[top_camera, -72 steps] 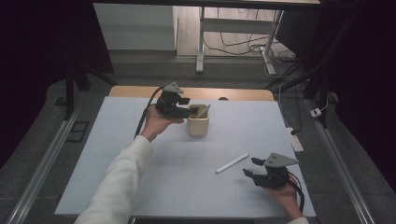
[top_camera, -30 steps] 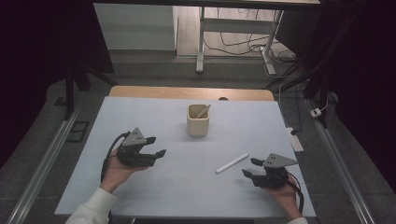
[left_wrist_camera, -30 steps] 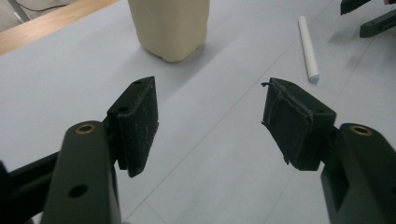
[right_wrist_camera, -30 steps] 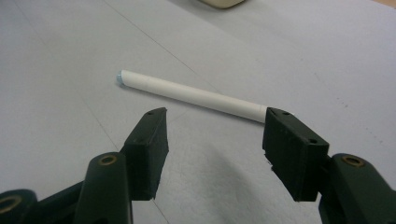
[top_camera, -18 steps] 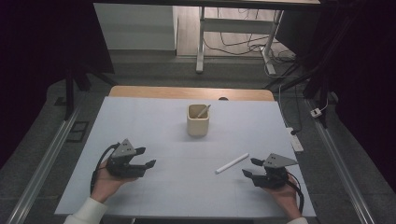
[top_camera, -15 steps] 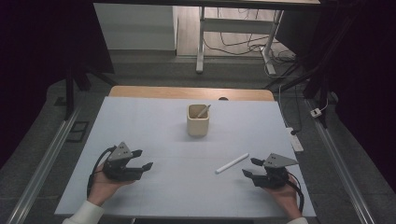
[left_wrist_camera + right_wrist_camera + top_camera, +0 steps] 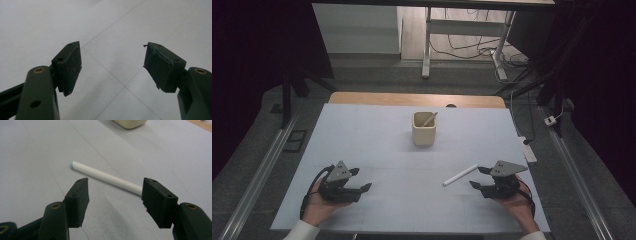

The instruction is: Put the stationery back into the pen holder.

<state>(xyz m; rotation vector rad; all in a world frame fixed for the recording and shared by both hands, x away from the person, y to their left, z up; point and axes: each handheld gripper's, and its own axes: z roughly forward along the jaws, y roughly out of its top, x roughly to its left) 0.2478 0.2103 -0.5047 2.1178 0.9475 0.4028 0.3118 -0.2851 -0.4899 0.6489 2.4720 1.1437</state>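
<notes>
A beige cup [image 7: 424, 129] stands at the middle of the white table sheet [image 7: 377, 135] with a thin stick [image 7: 429, 119] leaning inside it. A white stick [image 7: 460, 175] lies flat on the sheet at the front right. My right gripper [image 7: 476, 177] rests just right of it, open. In the right gripper view the white stick [image 7: 105, 177] lies just beyond the tips of my right gripper [image 7: 115, 192]. My left gripper [image 7: 362, 179] sits low at the front left. Its jaws have just been opening, with only bare sheet behind my left gripper [image 7: 112, 67].
The cup's base [image 7: 129, 123] shows at the top of the right gripper view. A wooden table edge [image 7: 412, 99] runs behind the sheet. Metal rails [image 7: 257, 170] flank the table, and a desk frame with cables [image 7: 472, 45] stands on the floor beyond.
My left gripper has pulled back from the cup to the front left of the sheet and sunk lower. The right gripper and the white stick have stayed put.
</notes>
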